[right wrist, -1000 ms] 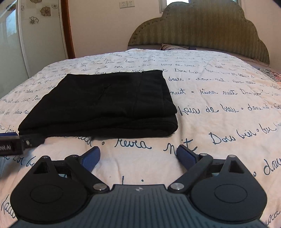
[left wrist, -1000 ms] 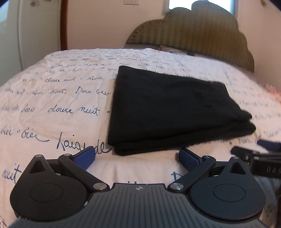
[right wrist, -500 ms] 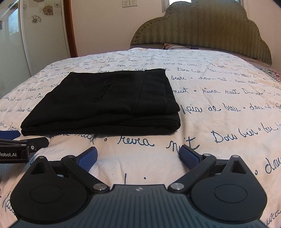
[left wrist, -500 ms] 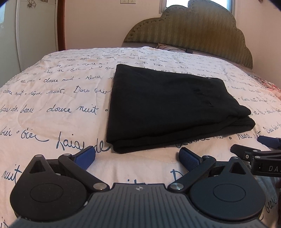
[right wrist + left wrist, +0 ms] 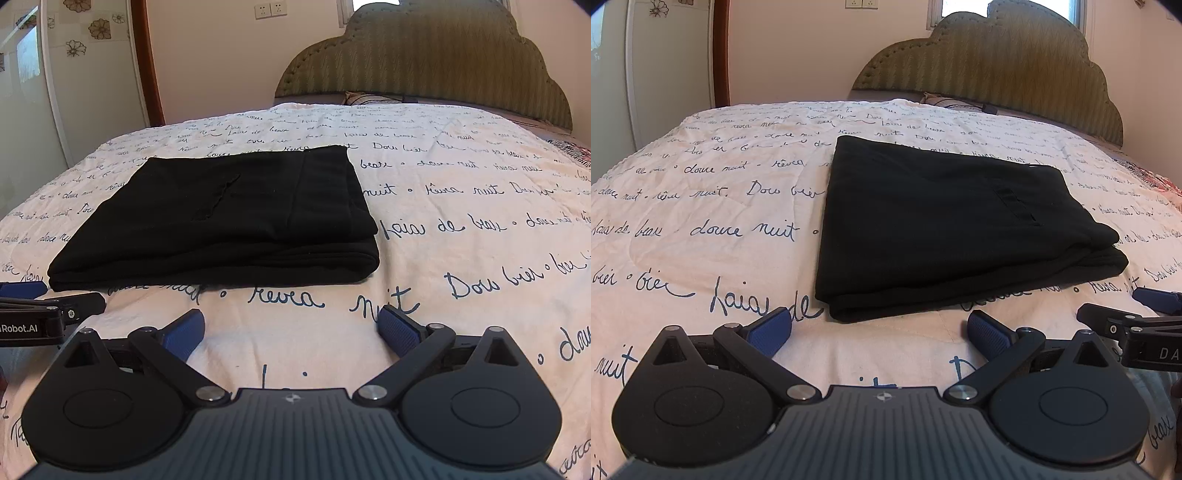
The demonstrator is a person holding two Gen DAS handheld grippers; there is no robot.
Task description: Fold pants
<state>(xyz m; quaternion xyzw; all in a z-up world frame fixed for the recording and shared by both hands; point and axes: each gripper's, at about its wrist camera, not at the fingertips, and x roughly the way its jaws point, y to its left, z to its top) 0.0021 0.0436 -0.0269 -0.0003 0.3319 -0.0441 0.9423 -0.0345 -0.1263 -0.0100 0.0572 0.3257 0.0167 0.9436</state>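
Pants [image 5: 945,229] lie folded just ahead of both tongs: left gripper [image 5: 879,330] and right gripper [image 5: 291,330] hang spread and empty, probably because folding looks done; the bed [image 5: 461,229] carries them flat.

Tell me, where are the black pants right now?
The folded black pants lie on the script-printed bedspread, just beyond both open grippers, right of centre in the left view and left of centre in the right.
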